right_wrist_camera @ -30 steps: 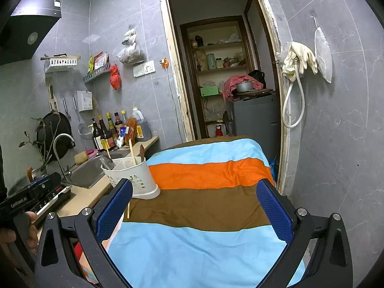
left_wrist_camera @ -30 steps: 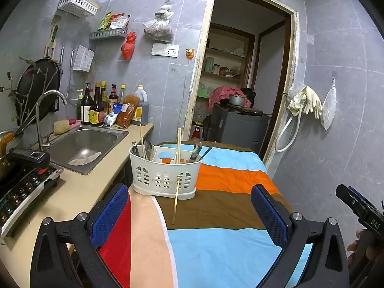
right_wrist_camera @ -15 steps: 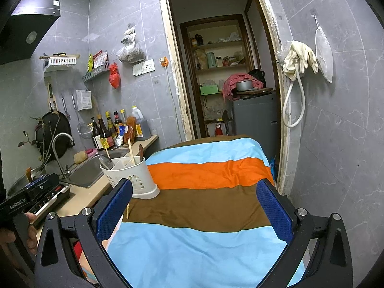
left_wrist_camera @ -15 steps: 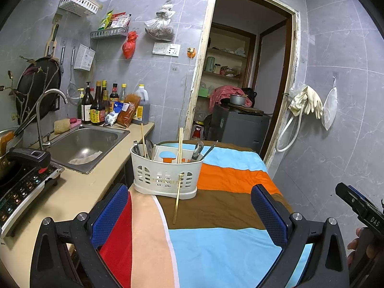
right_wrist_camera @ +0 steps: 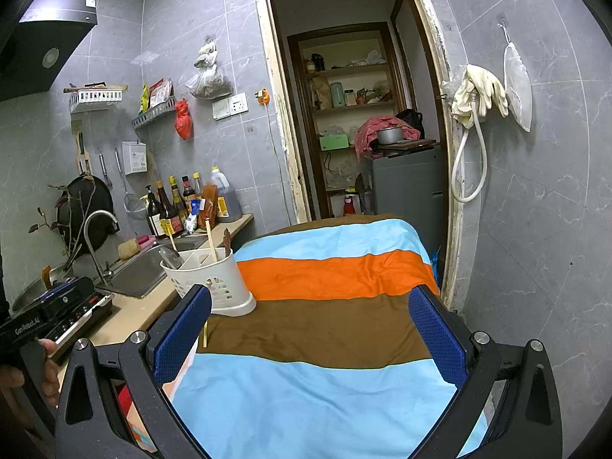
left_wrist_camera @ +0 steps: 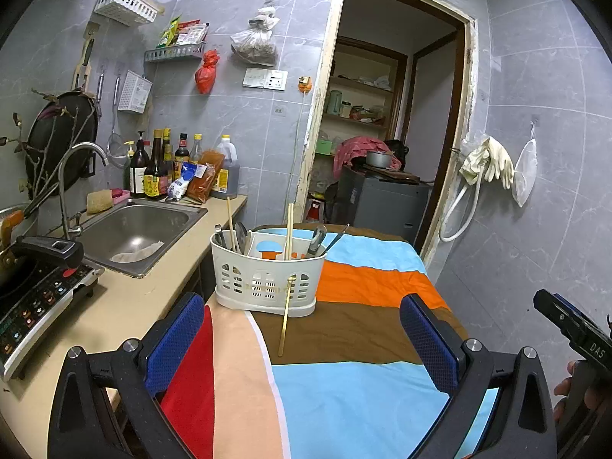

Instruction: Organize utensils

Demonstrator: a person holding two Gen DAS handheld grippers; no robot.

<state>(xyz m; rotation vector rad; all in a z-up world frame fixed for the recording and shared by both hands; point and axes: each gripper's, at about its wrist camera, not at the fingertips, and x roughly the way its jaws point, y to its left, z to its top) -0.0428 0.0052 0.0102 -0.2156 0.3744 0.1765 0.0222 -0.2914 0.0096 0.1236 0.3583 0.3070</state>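
Observation:
A white slotted utensil caddy [left_wrist_camera: 267,277] stands on the striped cloth [left_wrist_camera: 363,401], holding chopsticks, spoons and dark-handled tools. A lone gold chopstick [left_wrist_camera: 285,321] leans against its front, tip resting on the brown stripe. My left gripper [left_wrist_camera: 302,344] is open, a short way in front of the caddy, with nothing between its blue pads. In the right wrist view the caddy [right_wrist_camera: 216,281] sits at the left, the gold chopstick [right_wrist_camera: 205,334] showing just past my left finger. My right gripper [right_wrist_camera: 310,338] is open and empty over the cloth.
A beige counter [left_wrist_camera: 126,306] with a steel sink [left_wrist_camera: 137,233], tap and induction cooker [left_wrist_camera: 34,298] runs along the left. Sauce bottles [left_wrist_camera: 164,168] line the tiled wall. An open doorway [left_wrist_camera: 382,134] lies behind the table. A hose and gloves [left_wrist_camera: 485,160] hang on the right.
The left view has drawn slightly nearer the caddy and tilted a little. The right view barely shifted. Both grippers stayed open and empty.

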